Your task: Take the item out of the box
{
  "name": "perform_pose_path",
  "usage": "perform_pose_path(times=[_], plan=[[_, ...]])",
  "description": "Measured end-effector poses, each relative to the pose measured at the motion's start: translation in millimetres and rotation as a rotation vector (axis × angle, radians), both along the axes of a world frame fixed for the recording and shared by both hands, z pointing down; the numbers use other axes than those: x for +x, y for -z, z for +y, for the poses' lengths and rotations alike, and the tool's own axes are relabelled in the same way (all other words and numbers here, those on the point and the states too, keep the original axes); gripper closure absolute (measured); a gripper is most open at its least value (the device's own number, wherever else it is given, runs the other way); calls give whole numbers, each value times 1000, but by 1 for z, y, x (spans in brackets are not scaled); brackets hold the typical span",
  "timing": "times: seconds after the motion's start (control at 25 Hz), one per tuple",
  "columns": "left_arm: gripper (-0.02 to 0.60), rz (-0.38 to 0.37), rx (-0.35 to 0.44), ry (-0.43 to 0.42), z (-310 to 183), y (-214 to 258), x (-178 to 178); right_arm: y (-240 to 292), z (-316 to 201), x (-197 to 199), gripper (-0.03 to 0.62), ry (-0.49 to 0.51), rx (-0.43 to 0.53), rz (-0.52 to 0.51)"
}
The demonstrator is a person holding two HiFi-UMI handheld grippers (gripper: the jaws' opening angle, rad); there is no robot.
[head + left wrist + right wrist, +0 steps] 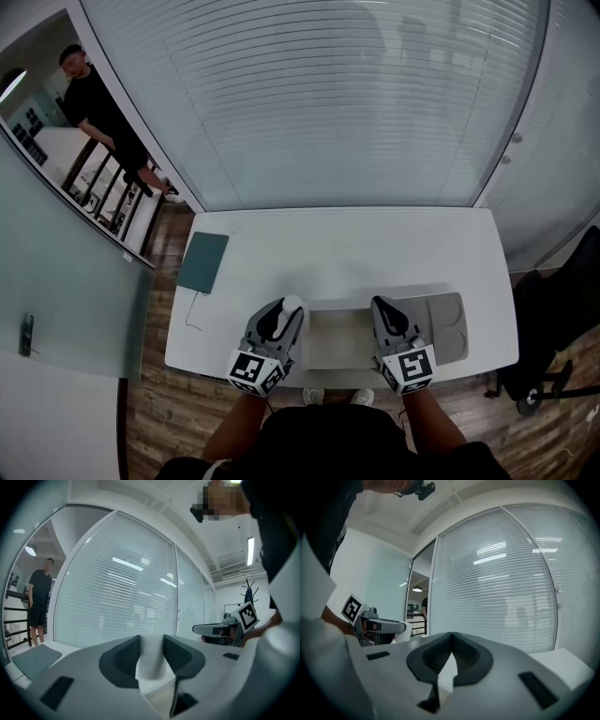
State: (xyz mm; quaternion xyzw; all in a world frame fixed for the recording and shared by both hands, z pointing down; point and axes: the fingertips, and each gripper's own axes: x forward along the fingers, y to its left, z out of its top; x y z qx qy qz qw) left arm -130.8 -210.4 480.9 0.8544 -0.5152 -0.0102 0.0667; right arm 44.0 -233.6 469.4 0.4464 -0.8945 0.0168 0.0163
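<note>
Pinching a white item (151, 663) between its pads, the left gripper (287, 309) hovers at the left edge of the shallow open box (339, 349) near the front of the white table (356, 246), its jaws held partway apart by the item. Over the box's right edge the right gripper (451, 645) has its jaws closed tip to tip with nothing between them. A grey moulded panel (442, 324) lies just right of the box, and a teal pad (202, 262) rests at the table's far left.
</note>
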Motion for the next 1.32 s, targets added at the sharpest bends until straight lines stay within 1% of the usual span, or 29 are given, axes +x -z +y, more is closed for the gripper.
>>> perform_pose_path(times=[0.2,0.36,0.52,0.64,0.76,0.88,1.32], plan=[[416,-5,5,5,2,1,-2,4,4,-4,589,9,15,16],[416,-6,10,5,3,1,-3,9,9,-10,589,35,24,9],[416,-8,14,2,5,4,-1,7,11,-8,589,31,27,-15],[416,-8,18,0,5,6,0,4,11,-5,589,21,1,9],[416,-6,21,-3,5,7,0,10,11,-6,589,18,22,4],[416,-8,19,-6,6,5,2,9,11,-4,589,6,13,12],[414,-18,0,-22,4,-2,8,6,14,-5,589,29,28,23]])
